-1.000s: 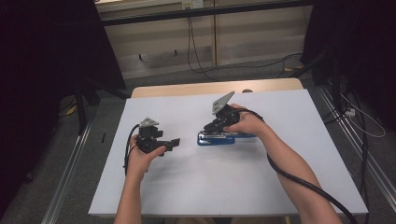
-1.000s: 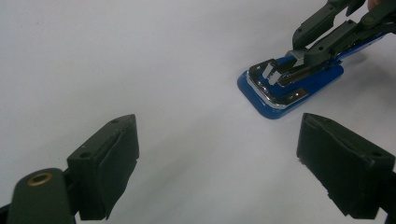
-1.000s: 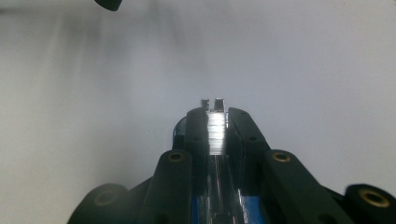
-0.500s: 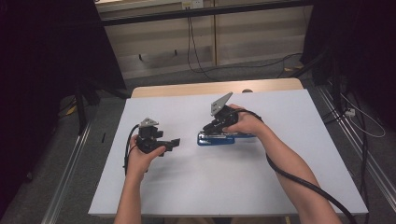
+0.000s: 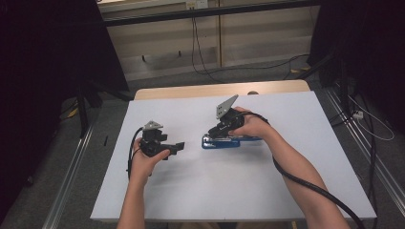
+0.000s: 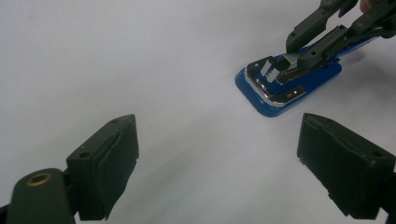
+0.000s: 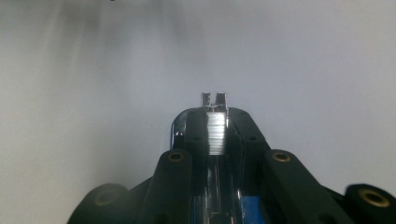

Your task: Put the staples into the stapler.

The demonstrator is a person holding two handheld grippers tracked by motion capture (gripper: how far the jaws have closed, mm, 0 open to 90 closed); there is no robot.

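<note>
A blue stapler (image 5: pixel 224 142) lies flat on the white table (image 5: pixel 286 186), a little right of the middle. My right gripper (image 5: pixel 217 131) leans down over it from the right, shut on its metal staple rail. In the right gripper view the two black jaws of my right gripper (image 7: pixel 216 119) pinch the stapler (image 7: pixel 214 99) at that rail, with a row of staples (image 7: pixel 215 135) showing between them. My left gripper (image 5: pixel 177 147) hovers to the stapler's left, pointing at it. It is open and empty (image 6: pixel 222 140). Ahead of it at upper right is the stapler (image 6: pixel 261 100), held by the right gripper (image 6: pixel 303 56).
A wooden strip (image 5: pixel 191 90) runs along the table's far edge. Cables (image 5: pixel 200 52) lie on the floor behind, and metal rails (image 5: pixel 71 176) flank the table. Each gripper trails a black cable (image 5: pixel 305 183) over the table.
</note>
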